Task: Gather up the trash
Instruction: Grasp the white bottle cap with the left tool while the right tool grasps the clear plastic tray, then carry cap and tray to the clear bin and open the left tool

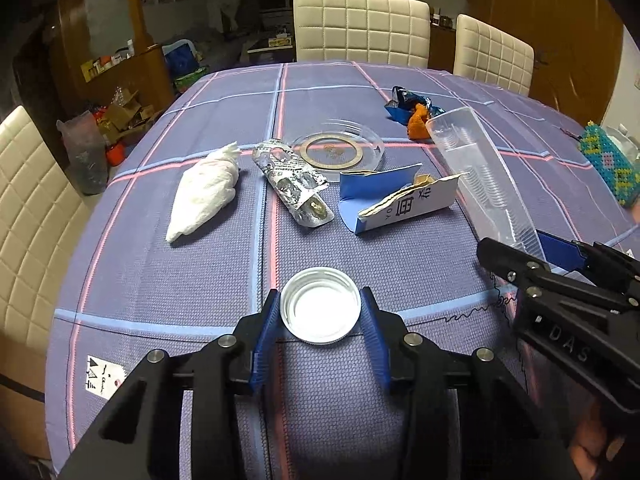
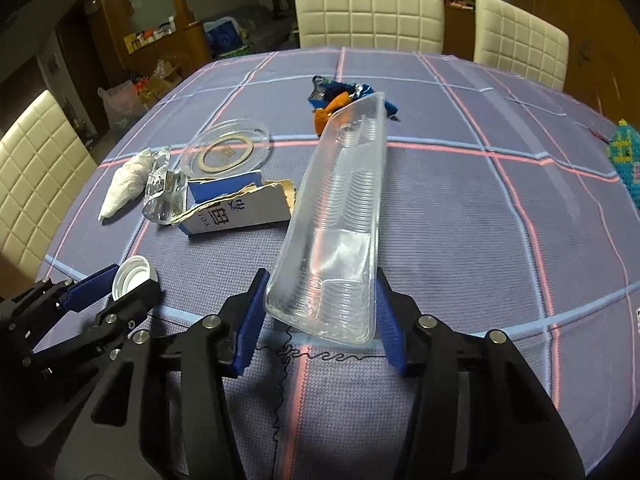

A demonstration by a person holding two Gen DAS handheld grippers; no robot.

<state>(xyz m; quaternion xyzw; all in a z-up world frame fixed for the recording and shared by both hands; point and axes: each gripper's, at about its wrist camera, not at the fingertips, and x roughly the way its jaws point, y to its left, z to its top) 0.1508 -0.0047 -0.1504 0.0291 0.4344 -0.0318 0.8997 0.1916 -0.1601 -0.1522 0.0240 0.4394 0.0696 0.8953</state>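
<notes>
The bench [image 1: 200, 280] wears a purple cloth crossed with pink and pale blue lines. Beyond its far edge stand two cream quilted chairs [image 1: 362, 26], side by side, and a third chair [image 1: 32, 200] sits at its left. Left of the bench, a wooden cabinet [image 1: 132, 68] holds small boxes, with cardboard clutter [image 1: 120, 116] on the floor below. The room behind is dim.

both tongs [image 1: 320, 322] [image 2: 320, 312] clamped — side by side
</notes>
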